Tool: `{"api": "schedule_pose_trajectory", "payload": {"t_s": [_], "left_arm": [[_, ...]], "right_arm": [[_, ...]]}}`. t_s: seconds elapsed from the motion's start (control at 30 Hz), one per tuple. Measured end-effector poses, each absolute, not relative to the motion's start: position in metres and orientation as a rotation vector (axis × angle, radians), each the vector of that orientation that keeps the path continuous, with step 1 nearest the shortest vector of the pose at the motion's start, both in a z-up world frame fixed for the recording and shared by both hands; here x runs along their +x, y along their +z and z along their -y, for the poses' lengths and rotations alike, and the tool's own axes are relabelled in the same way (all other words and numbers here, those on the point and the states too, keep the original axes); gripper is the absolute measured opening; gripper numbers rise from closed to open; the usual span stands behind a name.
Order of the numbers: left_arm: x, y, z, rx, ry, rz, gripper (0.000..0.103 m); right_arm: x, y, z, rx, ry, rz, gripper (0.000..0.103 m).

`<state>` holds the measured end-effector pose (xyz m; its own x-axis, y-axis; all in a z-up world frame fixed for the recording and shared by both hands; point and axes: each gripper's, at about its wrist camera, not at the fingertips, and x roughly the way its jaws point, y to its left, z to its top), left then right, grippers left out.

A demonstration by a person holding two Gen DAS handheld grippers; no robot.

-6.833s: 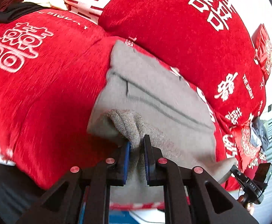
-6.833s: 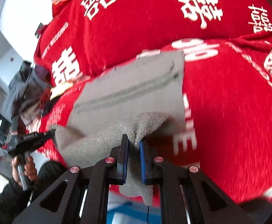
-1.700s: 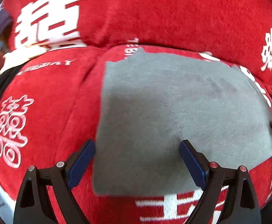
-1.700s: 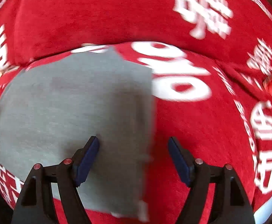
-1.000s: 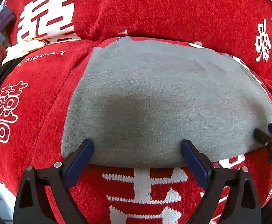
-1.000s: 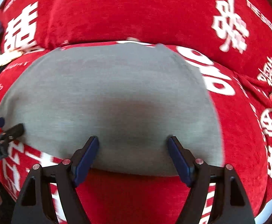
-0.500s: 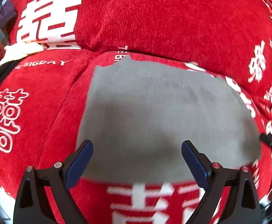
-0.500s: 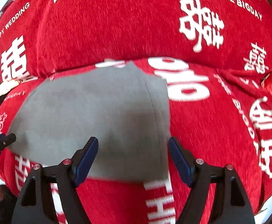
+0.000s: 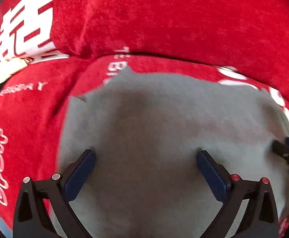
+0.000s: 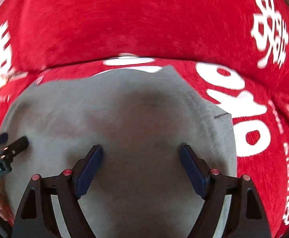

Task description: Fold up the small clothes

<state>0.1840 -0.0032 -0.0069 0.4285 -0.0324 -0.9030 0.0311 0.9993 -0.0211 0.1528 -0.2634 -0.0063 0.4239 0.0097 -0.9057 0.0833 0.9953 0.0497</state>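
Both grippers' jaws spread wide over grey garment (image 9: 164, 123) on sofa (image 9: 164, 19)

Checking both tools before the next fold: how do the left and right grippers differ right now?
The left gripper hovers over the gray garment near its left edge; the right gripper hovers nearer its right edge. The left's screws look silver and red; the right's all red. Both are wide open, holding nothing.
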Motion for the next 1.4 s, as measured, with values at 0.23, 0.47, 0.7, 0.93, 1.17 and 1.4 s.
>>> {"api": "schedule_pose_trajectory", "payload": {"t_s": [0.23,0.47,0.7,0.93,1.17,1.4], "left_arm": [[0.225,-0.009,0.018,-0.116,-0.084,-1.162,0.103],[0.246,-0.025,0.009,-0.006,0.018,-1.181,0.103],[0.204,0.012,-0.064,-0.14,-0.012,-1.114,0.103],[0.156,-0.021,-0.12,-0.382,-0.126,-1.274,0.103],[0.154,-0.018,-0.079,-0.356,-0.281,-1.239,0.103],[0.163,-0.008,-0.074,-0.342,-0.253,-1.2,0.029]], "right_arm": [[0.193,0.007,0.251,0.051,-0.058,-1.089,0.084],[0.22,-0.017,0.267,0.084,-0.088,-1.128,0.083],[0.175,0.0,0.318,0.124,-0.235,-1.113,0.083],[0.119,0.022,0.274,0.118,-0.134,-1.04,0.084],[0.093,0.012,0.213,0.024,-0.053,-1.038,0.084],[0.094,0.015,0.212,-0.036,-0.077,-1.043,0.084]]}}
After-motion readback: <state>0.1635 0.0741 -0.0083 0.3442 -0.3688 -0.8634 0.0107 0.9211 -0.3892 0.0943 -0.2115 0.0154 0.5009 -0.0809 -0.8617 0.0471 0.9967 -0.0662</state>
